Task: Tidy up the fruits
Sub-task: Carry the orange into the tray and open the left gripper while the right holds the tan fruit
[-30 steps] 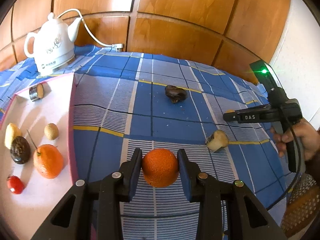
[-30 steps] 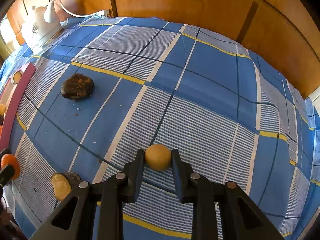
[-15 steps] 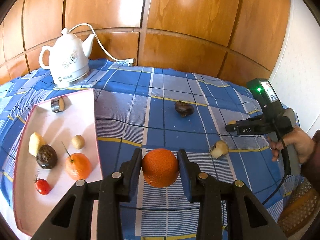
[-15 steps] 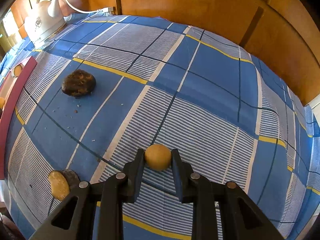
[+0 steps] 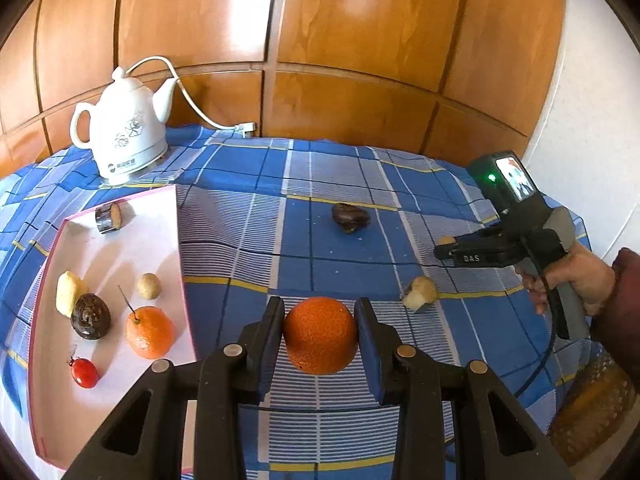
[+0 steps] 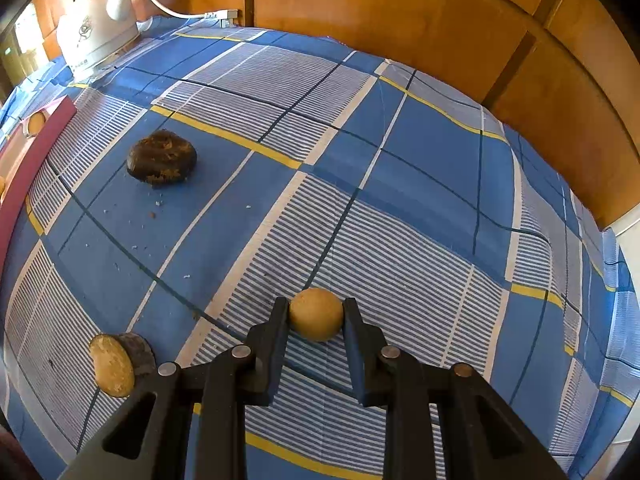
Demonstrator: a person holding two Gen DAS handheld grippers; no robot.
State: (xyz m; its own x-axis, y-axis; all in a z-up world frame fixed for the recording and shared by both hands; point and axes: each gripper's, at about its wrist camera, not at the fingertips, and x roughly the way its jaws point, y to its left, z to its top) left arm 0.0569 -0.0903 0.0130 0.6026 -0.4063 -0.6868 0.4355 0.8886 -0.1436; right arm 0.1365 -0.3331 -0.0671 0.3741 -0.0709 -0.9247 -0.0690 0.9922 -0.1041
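My left gripper [image 5: 320, 334] is shut on an orange [image 5: 320, 335], held above the blue checked cloth, just right of the pink-rimmed white tray [image 5: 176, 240]. The tray holds another orange [image 5: 150, 332], a dark round fruit [image 5: 90, 316], a cherry tomato [image 5: 84, 372], a small tan ball [image 5: 149, 286], a pale yellow piece [image 5: 66, 292] and a cut piece [image 5: 108, 218]. My right gripper [image 6: 316, 314] is shut on a small tan round fruit [image 6: 316, 314]; from the left wrist view that right gripper [image 5: 446, 246] shows side-on at the right. Loose on the cloth lie a dark wrinkled fruit [image 6: 161, 157] and a cut piece [image 6: 120, 362].
A white electric kettle [image 5: 122, 142] with its cord stands at the back left by the wood-panelled wall. A person's hand [image 5: 576, 276] holds the right gripper's handle at the right edge. A woven basket [image 5: 592, 412] sits low at the right, off the table.
The left gripper has risen with the orange, so the tray, kettle and wall show from higher and farther back. The right gripper and its small fruit have stayed almost in place.
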